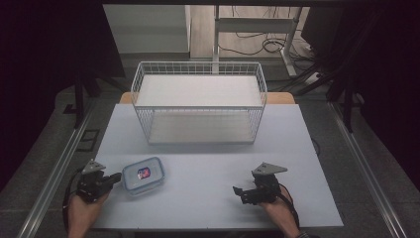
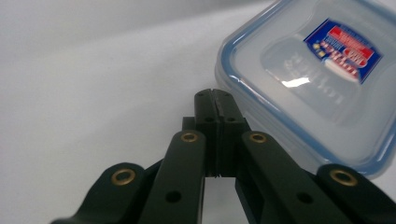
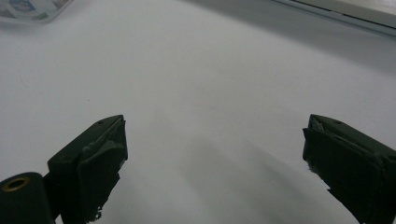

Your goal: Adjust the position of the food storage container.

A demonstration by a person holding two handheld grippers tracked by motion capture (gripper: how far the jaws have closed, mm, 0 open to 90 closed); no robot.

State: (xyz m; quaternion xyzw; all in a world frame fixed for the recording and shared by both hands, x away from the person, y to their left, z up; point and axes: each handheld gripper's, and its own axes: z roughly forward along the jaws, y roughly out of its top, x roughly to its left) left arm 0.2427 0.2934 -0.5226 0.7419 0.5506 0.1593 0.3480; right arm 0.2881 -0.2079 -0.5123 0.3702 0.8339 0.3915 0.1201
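- Two tools low on the near tabletop.
- Left tool: jaws pressed together, tips just beside the clear blue-rimmed container, near left.
- Right tool: jaws spread wide, nothing between.
- White wire basket at far centre.

A clear plastic container with a blue-rimmed snap lid lies flat and closed on the pale table, at about eight o'clock from its middle. A red and blue label sits on the lid's centre. A white wire basket stands upright at twelve o'clock, open-topped.
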